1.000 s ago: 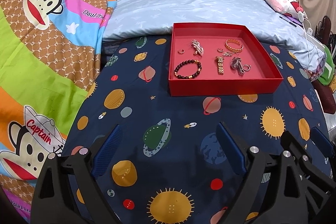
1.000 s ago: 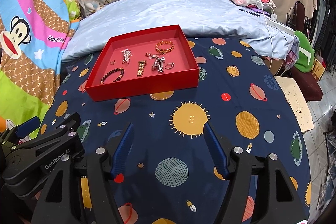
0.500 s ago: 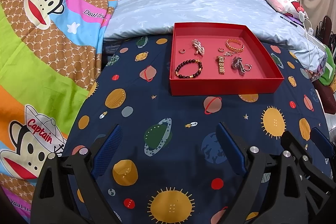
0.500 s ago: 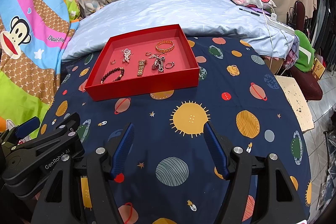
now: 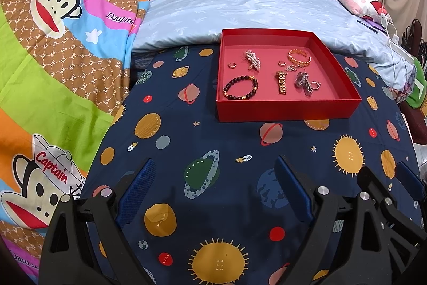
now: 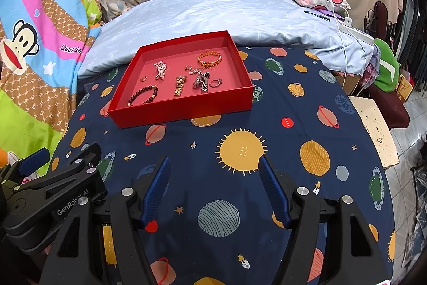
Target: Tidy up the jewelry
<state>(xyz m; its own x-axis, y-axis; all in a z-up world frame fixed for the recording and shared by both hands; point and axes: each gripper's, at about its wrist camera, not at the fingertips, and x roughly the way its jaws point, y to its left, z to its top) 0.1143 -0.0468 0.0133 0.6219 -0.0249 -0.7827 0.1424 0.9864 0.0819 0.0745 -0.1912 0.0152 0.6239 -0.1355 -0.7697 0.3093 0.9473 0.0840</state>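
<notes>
Nothing shifted vs 1 s ago. Jewelry (image 5: 280,76) all sits in the red tray (image 5: 288,108), far side of the planet sheet (image 6: 240,148). L gripper (image 5: 213,178) & R gripper (image 6: 213,175) hover near side, fingers apart, empty. Fits sorted or unsorted.

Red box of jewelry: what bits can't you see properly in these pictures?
- Small rings in the red box: too small in both views to tell their design.
- Silver tangle: pieces overlap, so I cannot count them.
- Box floor nearest the camera: hidden by the front wall, both views.
- Right claw: cut off by the left view's edge.
</notes>
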